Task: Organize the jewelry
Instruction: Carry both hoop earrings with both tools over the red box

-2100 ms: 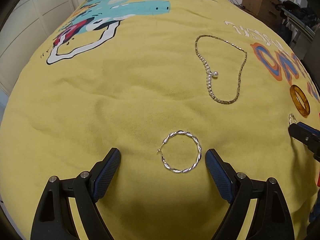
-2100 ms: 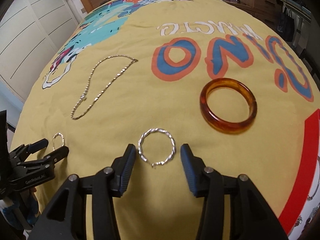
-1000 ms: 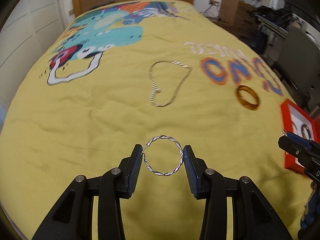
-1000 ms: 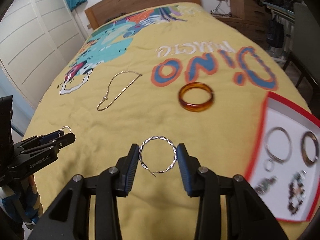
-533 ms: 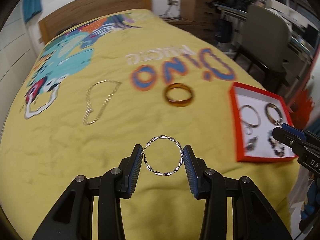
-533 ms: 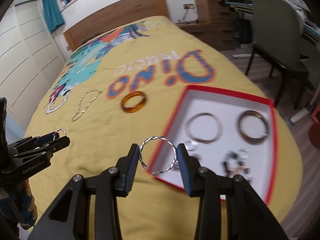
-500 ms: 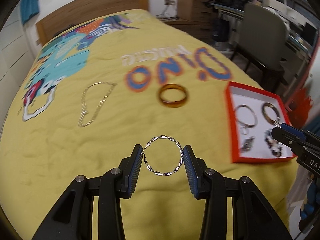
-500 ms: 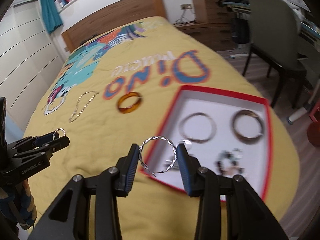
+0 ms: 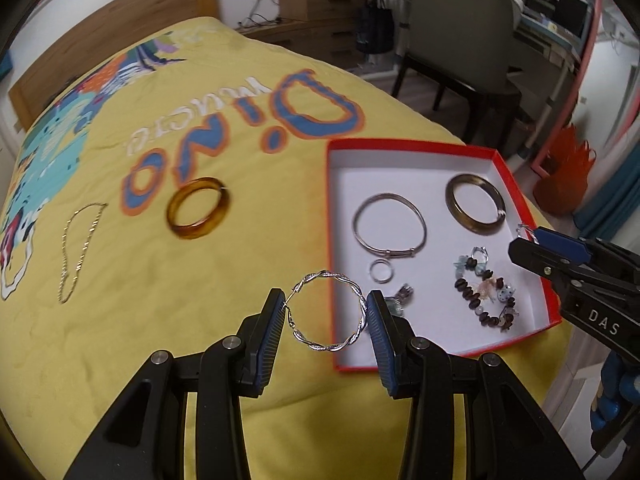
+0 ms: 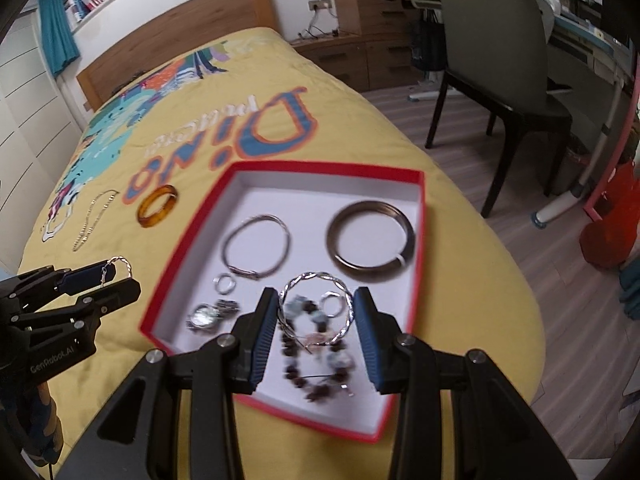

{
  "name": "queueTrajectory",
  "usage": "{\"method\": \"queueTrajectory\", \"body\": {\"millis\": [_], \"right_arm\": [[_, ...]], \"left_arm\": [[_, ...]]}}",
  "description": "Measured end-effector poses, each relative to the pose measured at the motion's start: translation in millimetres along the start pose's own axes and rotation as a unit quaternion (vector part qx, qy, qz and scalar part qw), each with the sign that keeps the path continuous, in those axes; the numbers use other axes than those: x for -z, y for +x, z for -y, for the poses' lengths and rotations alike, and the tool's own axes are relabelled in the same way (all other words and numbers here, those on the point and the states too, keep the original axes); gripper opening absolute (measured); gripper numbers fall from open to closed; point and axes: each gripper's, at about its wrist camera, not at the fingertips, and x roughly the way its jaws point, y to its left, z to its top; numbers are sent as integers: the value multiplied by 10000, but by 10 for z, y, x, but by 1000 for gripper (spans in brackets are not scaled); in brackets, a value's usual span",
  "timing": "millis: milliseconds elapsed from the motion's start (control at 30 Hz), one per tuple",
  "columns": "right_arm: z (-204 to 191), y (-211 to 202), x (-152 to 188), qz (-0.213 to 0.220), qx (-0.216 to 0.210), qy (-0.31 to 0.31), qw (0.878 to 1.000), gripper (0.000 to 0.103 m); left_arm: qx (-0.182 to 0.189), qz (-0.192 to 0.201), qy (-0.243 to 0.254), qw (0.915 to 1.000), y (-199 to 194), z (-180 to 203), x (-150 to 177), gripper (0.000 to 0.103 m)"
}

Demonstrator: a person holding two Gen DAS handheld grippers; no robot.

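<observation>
My left gripper (image 9: 326, 318) is shut on a twisted silver hoop earring (image 9: 328, 312), held above the yellow bedspread at the left edge of a red jewelry box (image 9: 416, 146). My right gripper (image 10: 316, 312) is shut on a matching silver hoop earring (image 10: 340, 328), held over the box's (image 10: 192, 240) white inside, above a beaded bracelet (image 10: 316, 372). An amber bangle (image 9: 198, 208) and a thin chain necklace (image 9: 78, 248) lie on the bedspread to the left. Each gripper shows in the other's view, the right one (image 9: 520, 244) and the left one (image 10: 116, 276).
The box holds a silver bangle (image 9: 390, 222), a dark bangle (image 9: 476, 208), a small ring (image 9: 381, 271), a watch (image 10: 208, 314) and a beaded bracelet (image 9: 484, 300). A grey chair (image 10: 496, 48) and desk stand right of the bed. The bed's edge runs just beyond the box.
Both grippers closed on the hoop earrings, lifted them off the bedspread and carried them right. The right one is now over the box; the left one is at its edge.
</observation>
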Motion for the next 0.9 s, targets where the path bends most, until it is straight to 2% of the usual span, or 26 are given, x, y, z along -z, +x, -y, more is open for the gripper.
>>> {"method": "queueTrajectory", "body": {"millis": [467,600,667,900], "right_arm": [[90,419,43,-339,35,-175,9993,37],[42,456,48,-356,59,-298,9989,37],[14,472,58,-364,91,-367,9986,37],[-33,499,84,-407,168,-529,9976,38]], "left_arm": [[37,-362,245,9990,418,210,35,40],[92,-376,155,9991,455,175,56,36],[122,-376,88,9992,464,143,51,30],[459,-322,-202,9982,434,41,67,29]]}}
